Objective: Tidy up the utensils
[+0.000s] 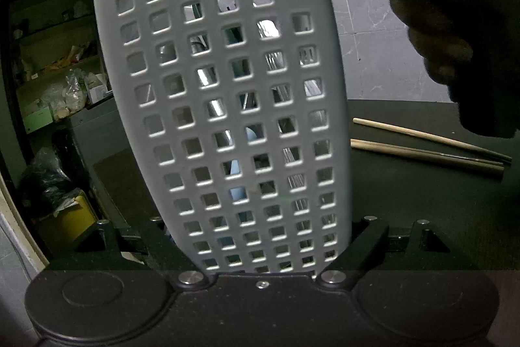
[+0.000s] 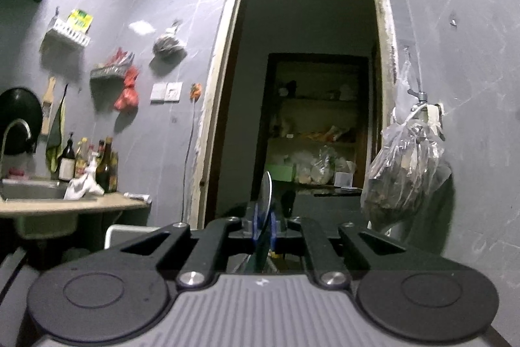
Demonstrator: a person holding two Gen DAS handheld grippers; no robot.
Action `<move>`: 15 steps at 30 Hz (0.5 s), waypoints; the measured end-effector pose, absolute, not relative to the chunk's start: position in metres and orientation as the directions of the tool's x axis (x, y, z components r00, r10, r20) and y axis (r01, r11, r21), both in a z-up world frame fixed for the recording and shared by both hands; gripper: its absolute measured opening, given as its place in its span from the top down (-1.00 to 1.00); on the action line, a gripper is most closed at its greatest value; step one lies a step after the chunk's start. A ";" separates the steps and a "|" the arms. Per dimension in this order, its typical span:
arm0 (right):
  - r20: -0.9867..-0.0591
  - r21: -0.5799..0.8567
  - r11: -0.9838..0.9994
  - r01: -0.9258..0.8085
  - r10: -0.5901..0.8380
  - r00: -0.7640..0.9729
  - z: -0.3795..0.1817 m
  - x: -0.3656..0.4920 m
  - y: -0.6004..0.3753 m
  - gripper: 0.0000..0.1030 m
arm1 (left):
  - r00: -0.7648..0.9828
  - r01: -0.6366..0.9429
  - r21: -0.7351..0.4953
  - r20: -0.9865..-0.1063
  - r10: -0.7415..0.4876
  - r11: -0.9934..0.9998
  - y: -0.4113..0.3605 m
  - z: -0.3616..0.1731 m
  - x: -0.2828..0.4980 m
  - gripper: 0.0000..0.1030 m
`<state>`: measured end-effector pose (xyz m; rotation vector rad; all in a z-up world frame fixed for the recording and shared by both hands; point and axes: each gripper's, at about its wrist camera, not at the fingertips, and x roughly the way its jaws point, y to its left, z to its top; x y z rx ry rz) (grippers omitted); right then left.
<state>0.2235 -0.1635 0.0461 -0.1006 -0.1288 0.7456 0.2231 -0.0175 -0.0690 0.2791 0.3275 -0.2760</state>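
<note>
**A:** Utensils first: where do they stand?

**B:** Several are already inside the grey perforated holder (image 1: 224, 106), showing through its holes. Three wooden chopsticks (image 1: 422, 148) lie on the dark tabletop (image 1: 406, 200) just right of the holder. My right tool (image 2: 264, 228) pinches a thin metal utensil (image 2: 266, 197), seen edge-on; I can't tell spoon from spatula.

**A:** And your left tool?

**B:** My left tool (image 1: 260, 236) clasps the holder's lower wall, a jaw on each side, with the holder leaning slightly.

**A:** How will these things handle?

**B:** I'd judge the holder light, stiff plastic, best gripped low so it won't tip. The metal piece looks rigid and slick; a hold at mid-handle should stop it swivelling. The chopsticks look light and prone to roll.
</note>
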 end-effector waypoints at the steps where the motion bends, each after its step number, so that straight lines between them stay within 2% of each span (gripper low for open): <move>1: 0.074 -0.142 0.727 -0.672 0.684 0.726 0.045 0.221 -0.164 0.83 | 0.910 0.309 0.224 -0.351 -0.219 0.925 -0.018 -0.069 0.223 -0.64; 9: 0.042 -0.186 0.712 -0.676 0.694 0.719 0.040 0.208 -0.166 0.80 | 0.911 0.307 0.230 -0.351 -0.216 0.924 -0.020 -0.070 0.224 -0.65; 15: 0.014 -0.206 0.705 -0.678 0.695 0.719 0.039 0.203 -0.167 0.64 | 0.911 0.307 0.230 -0.350 -0.216 0.923 -0.021 -0.070 0.223 -0.65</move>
